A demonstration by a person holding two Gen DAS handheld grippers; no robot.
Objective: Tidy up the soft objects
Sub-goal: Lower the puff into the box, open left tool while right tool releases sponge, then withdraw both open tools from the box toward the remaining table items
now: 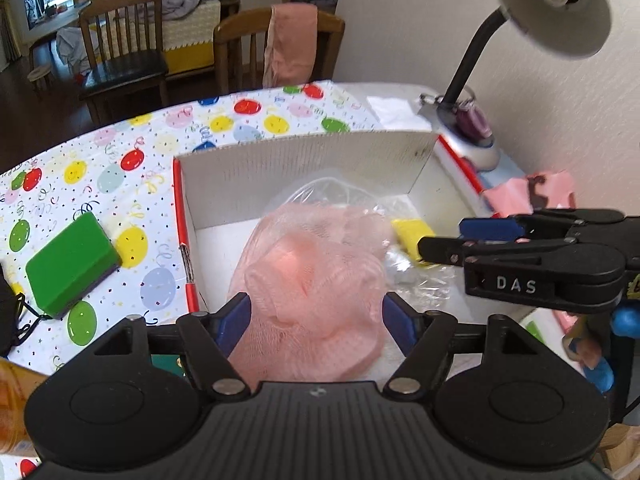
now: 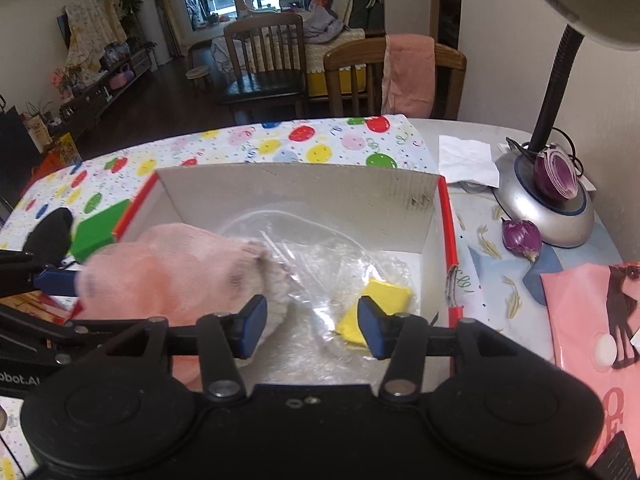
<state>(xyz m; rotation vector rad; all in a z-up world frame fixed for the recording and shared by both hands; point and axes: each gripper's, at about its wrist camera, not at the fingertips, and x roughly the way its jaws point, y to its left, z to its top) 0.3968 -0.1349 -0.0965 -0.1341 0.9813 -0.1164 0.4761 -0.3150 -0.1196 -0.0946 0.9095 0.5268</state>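
Pink mesh sponge (image 1: 316,280) | in box (image 1: 304,168), between my left gripper's (image 1: 316,320) spread pads, seemingly untouched | my right gripper (image 2: 312,324) agape, empty.

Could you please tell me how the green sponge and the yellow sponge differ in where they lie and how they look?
The green sponge lies on the balloon-print tablecloth, outside the box; the yellow sponge lies inside the box. The green sponge is bare and has a dark underside layer; the yellow sponge sits among clear plastic wrap and shows no such layer. Both are blocky and untouched by either gripper.
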